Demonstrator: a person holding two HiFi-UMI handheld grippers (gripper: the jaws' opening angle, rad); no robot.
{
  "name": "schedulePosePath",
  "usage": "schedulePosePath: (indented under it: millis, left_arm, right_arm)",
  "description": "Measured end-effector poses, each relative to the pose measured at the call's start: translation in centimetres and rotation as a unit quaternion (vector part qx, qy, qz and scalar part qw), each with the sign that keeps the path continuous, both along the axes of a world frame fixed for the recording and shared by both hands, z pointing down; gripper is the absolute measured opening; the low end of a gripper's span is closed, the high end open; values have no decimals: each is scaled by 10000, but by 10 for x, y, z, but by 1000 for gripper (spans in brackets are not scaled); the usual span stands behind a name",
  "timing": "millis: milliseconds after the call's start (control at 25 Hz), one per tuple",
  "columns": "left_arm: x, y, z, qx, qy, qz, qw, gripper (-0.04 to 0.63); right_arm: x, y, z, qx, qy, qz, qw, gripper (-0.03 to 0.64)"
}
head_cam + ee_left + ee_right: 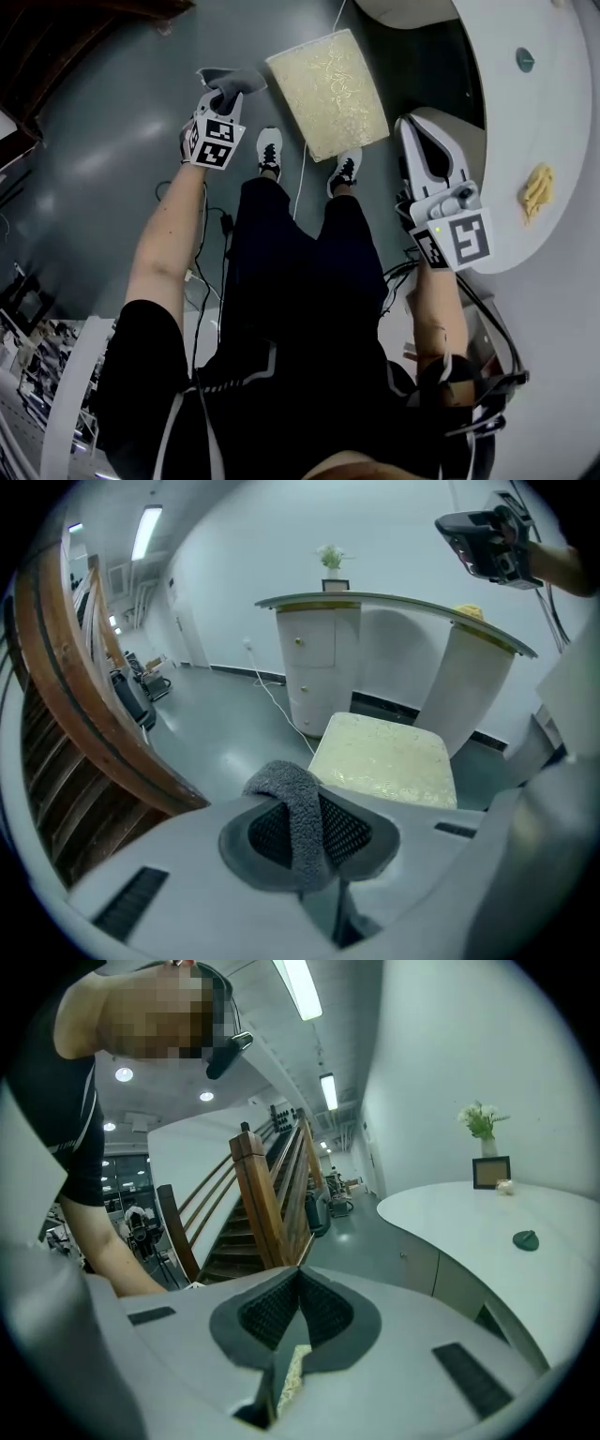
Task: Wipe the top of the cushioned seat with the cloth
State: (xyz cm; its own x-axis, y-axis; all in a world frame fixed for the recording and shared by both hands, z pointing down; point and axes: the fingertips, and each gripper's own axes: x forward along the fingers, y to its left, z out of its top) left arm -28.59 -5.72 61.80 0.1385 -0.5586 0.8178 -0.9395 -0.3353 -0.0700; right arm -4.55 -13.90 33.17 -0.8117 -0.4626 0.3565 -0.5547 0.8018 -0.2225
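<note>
Left of the cushioned seat (pixel 328 92), the left claw (pixel 223 101) grasps the cloth (pixel 295 803) by a bunched fold; soft and light, it should drape. Right claw (pixel 417 141): clenched, empty.

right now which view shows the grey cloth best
The left gripper view: the cloth sits centre frame, pinched in the left gripper, its nap clear. The head view shows it only as a small grey tuft at that gripper's tip. The right gripper view does not show it.

An office lobby: curved white reception desk (pixel 562 122) at 2 o'clock, wooden stairs (pixel 66 37) at 10, glossy grey floor (pixel 112 141).
</note>
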Motion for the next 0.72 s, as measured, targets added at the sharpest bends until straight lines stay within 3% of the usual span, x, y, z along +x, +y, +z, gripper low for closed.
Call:
schedulePosePath:
  millis: [120,280,400,720]
  left_arm:
    - [0,-2,17,-166,-79,-221,9996,38]
    - [-7,-1,54,-528,-458,-337,9970,38]
    - [-4,-6,72,-610,-354,-560,9959,38]
    - [9,-20,115,-724,-316,-98,9968,38]
  right_arm:
    - [4,-8,15,-150,59,-120,9998,6]
    - [4,-15,39,-260,19,-230,9994,6]
    - [6,-21,58,-301,48,-345,9989,6]
    - [3,-45,118,-345,366,52,9987,6]
